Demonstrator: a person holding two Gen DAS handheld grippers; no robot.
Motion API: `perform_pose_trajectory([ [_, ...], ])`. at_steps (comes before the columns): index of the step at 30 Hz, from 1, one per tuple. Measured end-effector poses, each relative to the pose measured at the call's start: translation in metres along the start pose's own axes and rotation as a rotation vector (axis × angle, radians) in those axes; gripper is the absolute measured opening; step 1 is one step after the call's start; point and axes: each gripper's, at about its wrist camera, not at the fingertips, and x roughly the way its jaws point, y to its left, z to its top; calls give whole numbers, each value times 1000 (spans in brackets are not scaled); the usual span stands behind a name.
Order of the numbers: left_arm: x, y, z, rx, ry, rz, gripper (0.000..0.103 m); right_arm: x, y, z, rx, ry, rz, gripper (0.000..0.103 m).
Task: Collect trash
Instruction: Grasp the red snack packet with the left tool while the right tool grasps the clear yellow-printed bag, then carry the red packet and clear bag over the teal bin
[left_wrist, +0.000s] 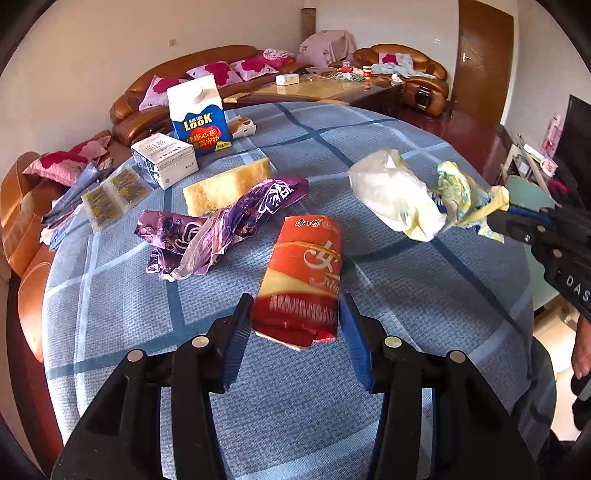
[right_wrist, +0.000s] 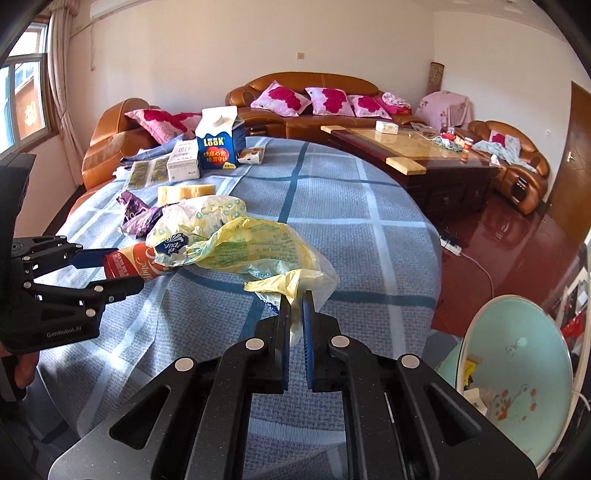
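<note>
Right tool (right_wrist: 295, 299) pinches yellow plastic bag (right_wrist: 255, 243), pads pressed together on it; left tool (left_wrist: 295, 306) spread w/ red wrapper (left_wrist: 306, 269) between pads, on blue-checked counter (left_wrist: 406, 295).

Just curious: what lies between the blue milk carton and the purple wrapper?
A yellow sponge block lies between the blue milk carton and purple wrapper, in both views.

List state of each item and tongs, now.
Left tongs: around red wrapper, grip unclear.
Right tongs: shut on yellow bag.
Red wrapper: flattened, lying on table.
Yellow bag: crumpled, edge pinched.
Purple wrapper: crumpled, untouched.
Milk carton: upright, capped.
</note>
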Motion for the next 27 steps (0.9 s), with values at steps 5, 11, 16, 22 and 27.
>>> perform_pose_trajectory([
  [5,8,-3,12,4,1,7,65,9,0,-3,2,9,-24,7],
  [11,22,-2,10,-6,54,-14,44,8,5,-6,-14,5,-23,7],
  [16,9,-2,5,-2,22,-29,43,-3,1,-4,-3,-23,-23,7],
  [22,-25,-10,18,5,-79,-24,43,-24,-15,-1,11,-48,-57,7],
  [27,-41,-27,31,3,-153,-17,43,-40,-29,-4,27,-66,-124,7],
])
